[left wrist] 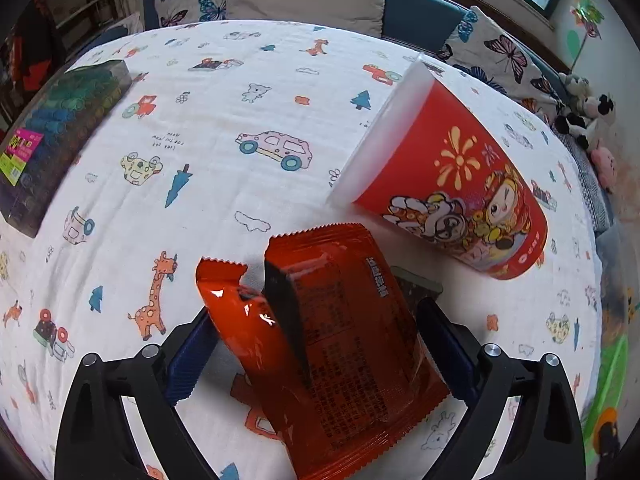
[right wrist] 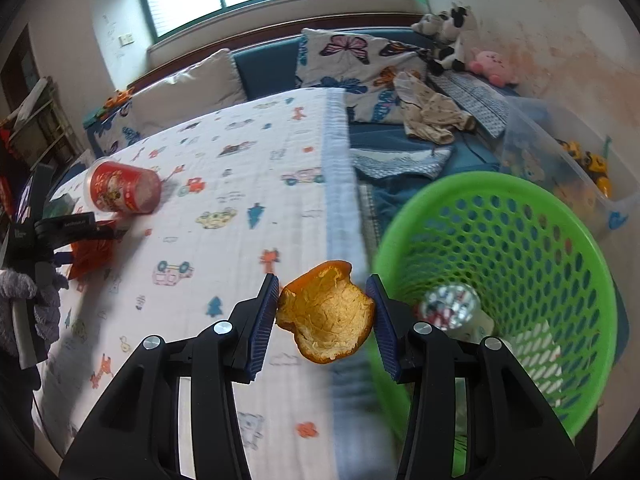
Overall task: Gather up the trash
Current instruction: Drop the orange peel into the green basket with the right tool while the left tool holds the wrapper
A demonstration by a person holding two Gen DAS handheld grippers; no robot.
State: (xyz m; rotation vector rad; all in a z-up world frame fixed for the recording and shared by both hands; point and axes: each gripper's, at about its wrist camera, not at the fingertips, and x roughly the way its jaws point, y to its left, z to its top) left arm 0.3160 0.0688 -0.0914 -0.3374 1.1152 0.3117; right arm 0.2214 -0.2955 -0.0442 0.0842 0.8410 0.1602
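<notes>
My left gripper (left wrist: 316, 316) is shut on an orange snack wrapper (left wrist: 340, 344), holding it just above the cartoon-print tablecloth (left wrist: 200, 160). A red printed cup (left wrist: 448, 176) lies on its side just beyond the wrapper. My right gripper (right wrist: 326, 308) is shut on a piece of orange peel (right wrist: 326, 316), held over the table's right edge beside a green perforated basket (right wrist: 520, 240). A crumpled foil wrapper (right wrist: 450, 306) lies inside the basket. The right wrist view also shows the left gripper (right wrist: 64, 232), the orange wrapper (right wrist: 90, 256) and the red cup (right wrist: 120, 192) at far left.
A dark box of coloured pens (left wrist: 52, 140) sits at the table's far left. A blue sofa with butterfly pillows (right wrist: 360, 64), plush toys (right wrist: 460, 40) and clothes (right wrist: 432, 112) runs behind. A clear storage bin (right wrist: 568, 160) stands beyond the basket.
</notes>
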